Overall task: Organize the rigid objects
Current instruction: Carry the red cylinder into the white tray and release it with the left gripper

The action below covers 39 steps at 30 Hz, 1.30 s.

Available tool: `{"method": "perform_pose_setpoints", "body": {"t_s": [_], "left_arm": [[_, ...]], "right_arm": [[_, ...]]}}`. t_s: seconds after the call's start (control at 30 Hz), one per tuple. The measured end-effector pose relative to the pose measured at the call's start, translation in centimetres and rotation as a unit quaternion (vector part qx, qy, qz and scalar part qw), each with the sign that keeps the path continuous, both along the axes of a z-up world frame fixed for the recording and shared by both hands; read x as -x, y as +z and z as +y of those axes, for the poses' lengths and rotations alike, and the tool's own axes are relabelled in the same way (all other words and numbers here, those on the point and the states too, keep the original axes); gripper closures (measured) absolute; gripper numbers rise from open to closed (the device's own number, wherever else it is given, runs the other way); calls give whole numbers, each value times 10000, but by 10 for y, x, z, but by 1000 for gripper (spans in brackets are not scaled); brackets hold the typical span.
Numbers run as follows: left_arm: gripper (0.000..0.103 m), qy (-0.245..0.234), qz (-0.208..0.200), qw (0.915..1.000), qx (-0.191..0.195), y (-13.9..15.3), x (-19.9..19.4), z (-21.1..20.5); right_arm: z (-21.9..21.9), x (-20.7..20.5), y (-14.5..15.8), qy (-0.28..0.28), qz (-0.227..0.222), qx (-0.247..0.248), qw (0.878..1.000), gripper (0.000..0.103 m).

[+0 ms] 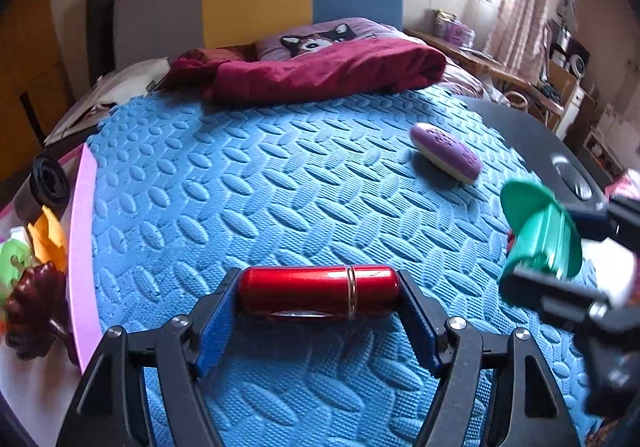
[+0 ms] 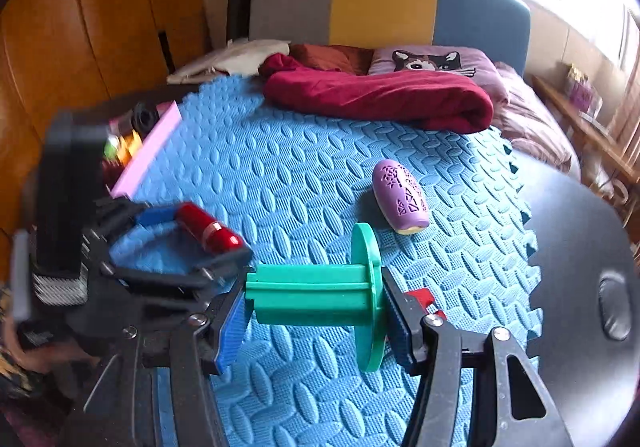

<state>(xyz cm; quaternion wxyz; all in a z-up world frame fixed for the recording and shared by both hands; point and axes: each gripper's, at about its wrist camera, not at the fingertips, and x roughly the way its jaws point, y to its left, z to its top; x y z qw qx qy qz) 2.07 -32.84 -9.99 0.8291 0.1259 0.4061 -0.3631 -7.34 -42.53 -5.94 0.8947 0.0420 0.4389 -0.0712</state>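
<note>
My left gripper (image 1: pixel 319 297) is shut on a glossy red cylinder (image 1: pixel 319 290), held end to end just above the blue foam mat (image 1: pixel 280 187). The cylinder also shows in the right wrist view (image 2: pixel 210 229). My right gripper (image 2: pixel 316 297) is shut on a green plastic spool (image 2: pixel 320 289), one finger on its end, the other behind its flange. The spool also shows at the right of the left wrist view (image 1: pixel 540 231). A purple oval case (image 1: pixel 446 157) lies loose on the mat, ahead of both grippers (image 2: pixel 400 197).
A pink-rimmed bin (image 1: pixel 82 247) at the mat's left edge holds a black roll (image 1: pixel 48 183), an orange piece, a green toy and a dark red toy (image 1: pixel 34 311). A red blanket (image 1: pixel 320 71) lies at the far end. A black tabletop (image 2: pixel 580 267) is on the right.
</note>
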Motion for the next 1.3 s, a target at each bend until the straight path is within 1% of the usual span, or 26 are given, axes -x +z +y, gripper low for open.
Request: {"method": "perform_pose_setpoints", "body": {"t_s": [0.03,0.1,0.2,0.27,0.3,0.37,0.47,0.5,0.53,0.57,0.77,1.0,1.3], "left_arm": [[29,8,23,10000,52,1,0,2],[28,209,-121,9997,-20,3,0,4],[29,278,-87,9995,79,4,-2,9],[29,294,-128,9992,243,9,-1,14],[29,299,-176,9990,281,11,0,14],[29,280,-323,9987,282,17,6,16],[29,280,-389,9982,360,31,13,22],[28,281,-395,9980,412,36,15,25],[28,274,-416,9976,476,42,16,27],[28,278,-470,9973,496,48,19,30],[28,367,-574,9963,515,71,26,43],[28,559,-556,9953,554,82,28,67],[28,787,-496,9941,554,87,29,96]], "right_arm": [[1,-1,-3,32,58,-12,10000,43],[3,-2,-8,75,115,21,9999,43],[6,-8,-16,179,289,-26,9994,43],[9,-13,-26,242,498,62,9984,43],[13,-14,-28,282,534,147,9981,43],[14,-14,-28,302,470,231,9982,43],[10,-15,-30,261,469,24,9986,44],[10,-15,-30,264,462,28,9986,43],[11,-16,-33,293,568,87,9979,43],[11,-16,-35,276,541,66,9981,43],[9,-19,-46,242,550,-22,9982,43],[8,-22,-54,226,531,-92,9983,42],[7,-23,-53,207,458,-114,9987,42]]}}
